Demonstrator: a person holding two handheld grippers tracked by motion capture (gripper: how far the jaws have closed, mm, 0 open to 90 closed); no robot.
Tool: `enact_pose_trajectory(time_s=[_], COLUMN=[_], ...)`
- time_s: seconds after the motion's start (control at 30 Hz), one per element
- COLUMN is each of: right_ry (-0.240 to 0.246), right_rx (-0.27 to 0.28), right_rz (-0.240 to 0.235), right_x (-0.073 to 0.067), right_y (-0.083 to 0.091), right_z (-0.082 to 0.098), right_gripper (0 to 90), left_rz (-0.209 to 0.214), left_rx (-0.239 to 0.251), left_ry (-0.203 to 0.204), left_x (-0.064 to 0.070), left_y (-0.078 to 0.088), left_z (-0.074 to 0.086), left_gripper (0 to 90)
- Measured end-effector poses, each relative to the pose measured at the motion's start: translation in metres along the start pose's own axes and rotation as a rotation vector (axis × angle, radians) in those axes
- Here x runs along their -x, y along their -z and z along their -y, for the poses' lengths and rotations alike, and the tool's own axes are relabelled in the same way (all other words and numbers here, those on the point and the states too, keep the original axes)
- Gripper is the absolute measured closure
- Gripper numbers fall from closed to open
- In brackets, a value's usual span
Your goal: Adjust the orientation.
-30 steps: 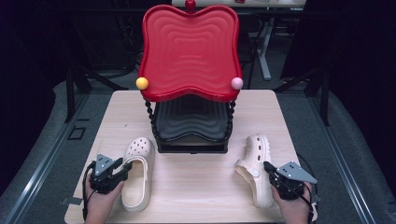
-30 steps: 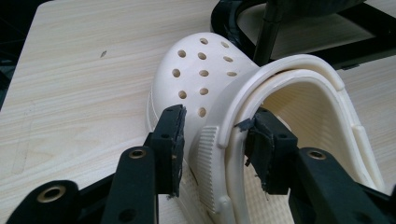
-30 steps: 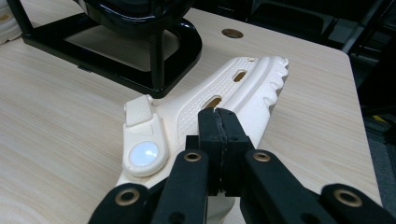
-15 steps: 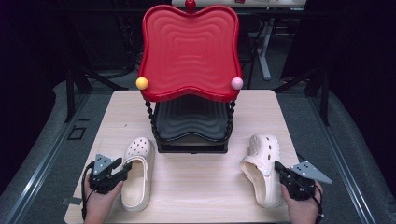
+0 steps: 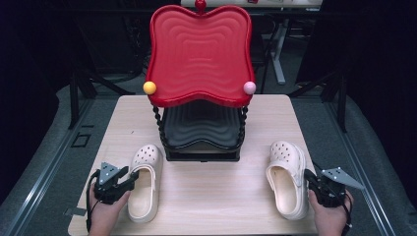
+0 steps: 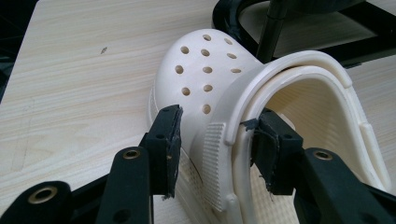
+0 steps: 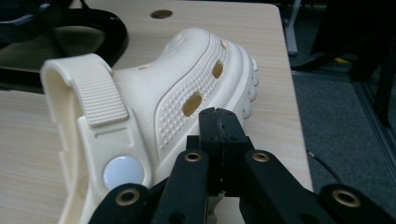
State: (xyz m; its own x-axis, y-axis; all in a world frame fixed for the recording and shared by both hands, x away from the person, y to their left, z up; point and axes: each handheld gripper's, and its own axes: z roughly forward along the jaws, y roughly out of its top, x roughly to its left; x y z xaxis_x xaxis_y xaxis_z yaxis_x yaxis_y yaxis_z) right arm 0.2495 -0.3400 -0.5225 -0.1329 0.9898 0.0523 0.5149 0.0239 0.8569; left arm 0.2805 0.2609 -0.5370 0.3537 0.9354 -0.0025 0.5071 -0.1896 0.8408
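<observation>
Left jaws: my left gripper [image 6: 215, 140] straddles the side wall of the left clog [image 6: 205, 79], one pad outside and one inside the heel opening. The jaws have just been opening and stand wide and slack around the wall, no squeeze.
Right jaws: my right gripper [image 7: 219, 126] is closed tip to tip and holds nothing. The tips sit just beside the outer side of the right clog [image 7: 187, 93].
Clogs: both lie flat on the table [image 5: 216, 196], toes away from me, well apart, one off each front corner of the shoe rack [image 5: 199, 54].
Step, my guess: squaring up the pair in front of the rack.
Doing it well: draw the left jaws straight back off the wall so the inner pad does not catch the rim. On the right, push low on the sole edge, slowly, so the clog slides and does not tip.
Gripper views give: pad contact, the strap rivet, the side holes.
High view gives: left clog [image 5: 145, 184] against right clog [image 5: 287, 182], their gap, and the rack's black lower shelf [image 5: 201, 130] beyond.
</observation>
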Motion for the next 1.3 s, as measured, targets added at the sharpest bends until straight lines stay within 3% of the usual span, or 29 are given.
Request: enact_pose_trajectory(time_s=[0.07, 0.23, 0.3, 0.4, 0.5, 0.6, 0.77, 0.9, 1.0, 1.3], right_ry=[-0.011, -0.105, -0.114, -0.159, -0.142, -0.146, -0.122, -0.090, -0.060, -0.047], right_rx=[-0.007, -0.089, -0.115, -0.136, -0.139, -0.122, -0.018, 0.078, 0.104, 0.062], right_rz=[-0.001, -0.013, -0.017, -0.066, -0.053, -0.035, -0.004, -0.021, -0.032, -0.035], right_x=[0.003, 0.020, 0.021, 0.023, 0.021, 0.022, 0.020, 0.007, 0.001, -0.002], right_y=[-0.002, -0.015, -0.021, -0.027, -0.028, -0.025, -0.006, 0.013, 0.016, 0.003], right_z=[0.001, 0.010, 0.013, 0.016, 0.016, 0.015, 0.007, -0.002, -0.005, -0.003], right_gripper=[90.0, 90.0, 90.0, 90.0, 90.0, 90.0, 87.0, 88.7, 89.5, 90.0], left_rz=[0.000, 0.000, 0.001, 0.000, 0.003, 0.003, 0.004, 0.003, 0.003, 0.003], left_rx=[0.001, 0.001, 0.000, 0.000, 0.004, 0.004, 0.003, 0.000, -0.002, -0.004], left_ry=[0.000, -0.001, -0.001, -0.002, -0.001, -0.001, 0.002, 0.001, 0.001, 0.001], left_x=[0.000, 0.000, 0.000, 0.000, -0.001, -0.001, -0.001, -0.001, -0.001, -0.001], left_y=[0.000, 0.000, 0.000, 0.000, 0.000, 0.000, -0.001, -0.001, -0.001, -0.002], left_z=[0.000, 0.000, 0.000, 0.000, 0.000, 0.000, 0.000, 0.000, 0.000, 0.000], left_gripper=[55.0, 55.0, 55.0, 54.9, 54.8, 54.6, 54.5, 54.4, 54.4, 54.5])
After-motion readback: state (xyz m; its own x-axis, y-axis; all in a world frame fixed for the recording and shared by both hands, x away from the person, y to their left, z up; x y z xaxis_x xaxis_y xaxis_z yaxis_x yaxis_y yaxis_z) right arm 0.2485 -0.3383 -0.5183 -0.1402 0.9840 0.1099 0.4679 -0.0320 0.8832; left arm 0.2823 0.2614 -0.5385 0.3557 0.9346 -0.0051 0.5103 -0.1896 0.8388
